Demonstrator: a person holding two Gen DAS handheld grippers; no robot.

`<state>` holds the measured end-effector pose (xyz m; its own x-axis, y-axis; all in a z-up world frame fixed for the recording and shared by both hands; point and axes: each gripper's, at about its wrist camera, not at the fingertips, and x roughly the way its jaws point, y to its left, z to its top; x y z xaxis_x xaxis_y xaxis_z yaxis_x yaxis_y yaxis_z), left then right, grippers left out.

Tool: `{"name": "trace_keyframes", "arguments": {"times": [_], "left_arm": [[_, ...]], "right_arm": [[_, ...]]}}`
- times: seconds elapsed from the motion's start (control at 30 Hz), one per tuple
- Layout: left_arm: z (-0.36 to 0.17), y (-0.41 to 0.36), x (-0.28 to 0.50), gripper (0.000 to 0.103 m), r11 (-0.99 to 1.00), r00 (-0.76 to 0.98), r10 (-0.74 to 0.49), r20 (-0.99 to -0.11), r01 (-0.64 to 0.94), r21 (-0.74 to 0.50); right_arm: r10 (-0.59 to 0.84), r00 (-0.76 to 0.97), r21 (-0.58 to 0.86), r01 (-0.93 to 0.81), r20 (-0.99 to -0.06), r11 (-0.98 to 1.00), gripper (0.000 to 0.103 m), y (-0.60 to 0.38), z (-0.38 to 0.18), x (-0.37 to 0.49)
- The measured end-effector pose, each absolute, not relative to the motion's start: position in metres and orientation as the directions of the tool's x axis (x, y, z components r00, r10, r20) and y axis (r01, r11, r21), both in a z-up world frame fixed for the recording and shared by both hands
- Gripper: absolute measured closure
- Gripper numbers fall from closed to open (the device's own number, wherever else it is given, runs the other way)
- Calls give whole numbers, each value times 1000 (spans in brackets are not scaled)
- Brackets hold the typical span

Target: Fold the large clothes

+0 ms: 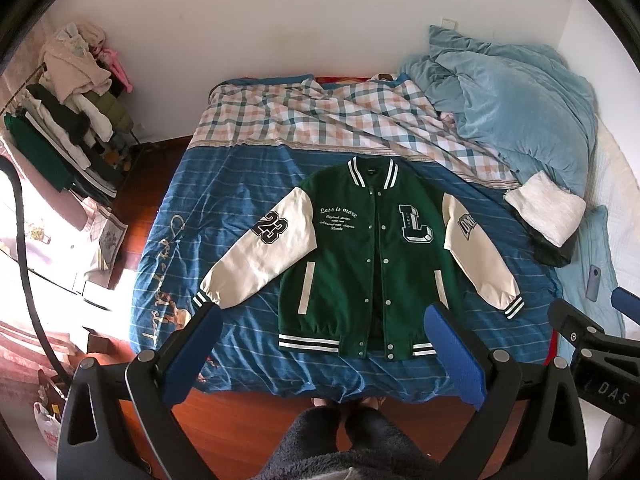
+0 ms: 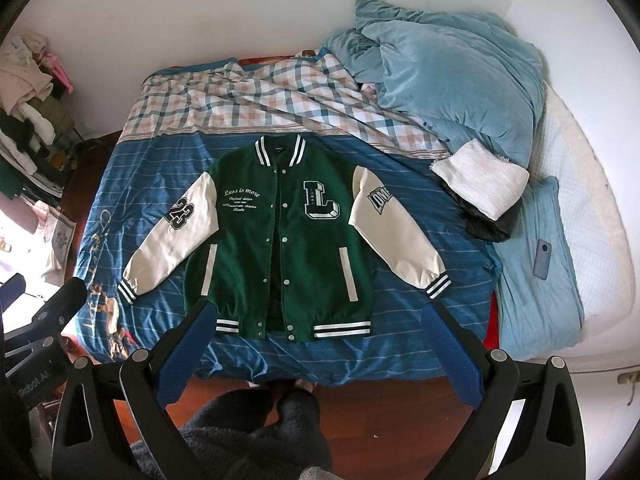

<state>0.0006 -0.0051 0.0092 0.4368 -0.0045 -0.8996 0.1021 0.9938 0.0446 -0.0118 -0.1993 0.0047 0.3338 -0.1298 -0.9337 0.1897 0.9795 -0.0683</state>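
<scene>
Both grippers hover over the near edge of the bed [image 1: 168, 280], holding nothing. I hold my left gripper [image 1: 324, 344] with its jaws spread wide; my right gripper [image 2: 316, 340] is likewise released. Green varsity jacket [image 2: 280, 240] lies flat, front up, on the blue bedspread, collar far, sleeves angled outward. Far right sits a crumpled light-blue duvet [image 2: 440, 80].

Both your wrist cameras look steeply down from the foot of the bed [image 1: 240, 184], well above the jacket [image 1: 360, 264]. The left view sits further left, taking in the clothes rack [image 1: 72, 120]. The right view [image 2: 280, 232] sits further right. Both share the jacket, bed and duvet [image 2: 452, 80].
</scene>
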Motion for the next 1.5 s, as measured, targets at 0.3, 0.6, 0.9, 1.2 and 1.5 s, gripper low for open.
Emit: {"name": "trace_keyframes", "arguments": {"times": [0.3,0.6,0.9,1.2,1.5], "left_arm": [[8,-7,6,0,994,432,-11,-902,106,39],[16,-13,15,0,993,433,-11,-901,113,42],[15,-13,13,0,993,436,-9,-900,111,44],[15,-15,14,0,993,437,-10,-900,112,43],[15,-16,12,0,993,439,-10,-898,112,44]], "right_arm": [[-130,334,-68,192,-934,979,0,-202,4,-12],[-130,334,-67,194,-934,979,0,-205,5,-13],[-135,334,-72,196,-933,978,0,-205,5,-12],[-133,334,-71,194,-933,979,0,-207,6,-14],[-130,336,-66,195,-933,979,0,-207,7,-13]]}}
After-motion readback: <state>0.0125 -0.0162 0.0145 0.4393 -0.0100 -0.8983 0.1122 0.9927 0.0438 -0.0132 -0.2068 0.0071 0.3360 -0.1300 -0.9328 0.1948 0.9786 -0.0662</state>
